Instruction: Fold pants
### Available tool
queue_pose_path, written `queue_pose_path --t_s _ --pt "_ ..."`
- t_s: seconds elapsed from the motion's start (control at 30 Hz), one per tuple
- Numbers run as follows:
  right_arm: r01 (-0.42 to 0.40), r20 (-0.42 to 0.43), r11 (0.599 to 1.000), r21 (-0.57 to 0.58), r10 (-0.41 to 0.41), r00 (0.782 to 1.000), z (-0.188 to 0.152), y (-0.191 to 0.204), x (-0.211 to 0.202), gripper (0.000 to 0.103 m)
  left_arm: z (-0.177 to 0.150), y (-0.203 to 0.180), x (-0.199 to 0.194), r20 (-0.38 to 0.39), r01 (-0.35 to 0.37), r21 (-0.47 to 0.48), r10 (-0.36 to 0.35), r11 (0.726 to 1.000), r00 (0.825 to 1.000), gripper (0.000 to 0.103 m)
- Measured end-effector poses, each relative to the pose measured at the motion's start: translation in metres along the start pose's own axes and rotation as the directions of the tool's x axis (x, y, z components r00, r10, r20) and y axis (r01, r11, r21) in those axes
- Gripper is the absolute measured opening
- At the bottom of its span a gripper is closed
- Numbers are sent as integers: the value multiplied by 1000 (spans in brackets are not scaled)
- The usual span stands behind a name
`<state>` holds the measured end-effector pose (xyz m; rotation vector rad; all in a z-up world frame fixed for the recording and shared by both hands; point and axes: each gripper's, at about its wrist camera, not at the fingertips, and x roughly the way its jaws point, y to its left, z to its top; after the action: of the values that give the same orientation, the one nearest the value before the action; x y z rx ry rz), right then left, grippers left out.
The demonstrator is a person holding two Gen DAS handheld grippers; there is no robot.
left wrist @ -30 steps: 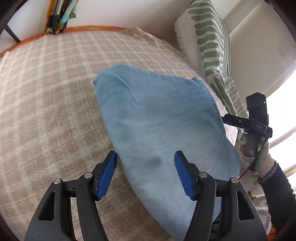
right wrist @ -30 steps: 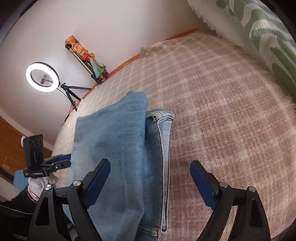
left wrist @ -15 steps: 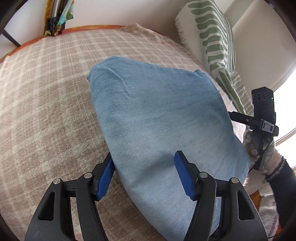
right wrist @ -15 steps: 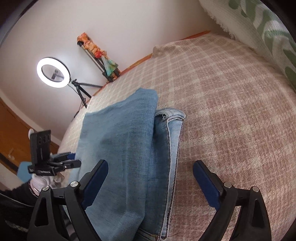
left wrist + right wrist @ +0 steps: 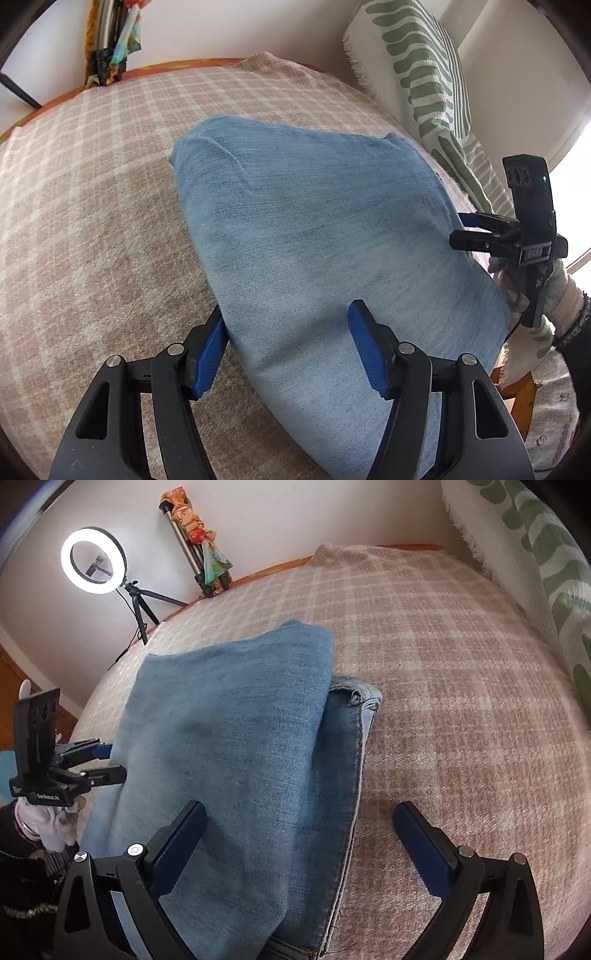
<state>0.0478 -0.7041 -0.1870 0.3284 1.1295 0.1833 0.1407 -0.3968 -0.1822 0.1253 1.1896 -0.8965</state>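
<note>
Blue denim pants (image 5: 325, 243) lie folded in layers on a beige checked blanket (image 5: 92, 229); they also show in the right wrist view (image 5: 240, 760), with a hemmed lower layer (image 5: 354, 746) sticking out on the right side. My left gripper (image 5: 288, 350) is open, its fingers straddling the near left edge of the pants. My right gripper (image 5: 299, 834) is open over the near right edge of the pants. Each gripper shows in the other's view, the right one (image 5: 476, 229) and the left one (image 5: 96, 760), at opposite sides of the pants.
A green-and-white patterned throw (image 5: 424, 77) hangs along the right side. A lit ring light on a tripod (image 5: 94, 559) and a second tripod with cloth tied on it (image 5: 199, 542) stand by the wall. The blanket ends at an orange edge (image 5: 273, 568).
Both grippers have moved a little closer to the pants and stay open. The pants look flatter and more spread than one second ago.
</note>
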Motion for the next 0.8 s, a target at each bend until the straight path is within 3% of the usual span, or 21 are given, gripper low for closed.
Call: queue_pose_path --t_s 0.17,0.23,0.4,0.43,0.5,0.53,0.67,0.7,0.73,0.8 --pt "48 -32 998 -48 -50 998 0 6 4 103 -4 4 -2 12 20 -28 -20 999 1000 65" --pt "52 -37 998 -38 -54 998 2 6 5 103 -6 6 -3 23 42 -40 -41 998 999 70" --pt "61 -8 998 -16 -62 998 -1 5 3 100 -4 9 -3 33 79 -77 -77 994 997 74" --pt "53 0 999 -12 -53 999 -1 6 3 95 -4 8 -3 34 86 -84 -83 993 996 74" --pt "-20 13 1000 -8 20 1000 -1 12 1 64 -3 7 -1 32 102 -85 -99 991 995 73" --pt "-53 3 999 4 53 999 -1 13 2 63 -1 6 0 27 106 -84 -104 991 994 68" --pt "-44 6 999 23 44 999 0 16 3 59 4 2 2 15 106 -86 -105 991 994 53" --pt "-41 11 999 24 40 999 -1 17 2 52 6 1 3 13 102 -82 -101 991 995 50" --pt "-36 17 999 25 35 999 -1 19 1 46 6 1 2 17 96 -81 -95 992 995 39" --pt "4 34 1000 12 -4 999 1 26 -4 21 10 1 -2 31 93 -83 -90 992 995 24"
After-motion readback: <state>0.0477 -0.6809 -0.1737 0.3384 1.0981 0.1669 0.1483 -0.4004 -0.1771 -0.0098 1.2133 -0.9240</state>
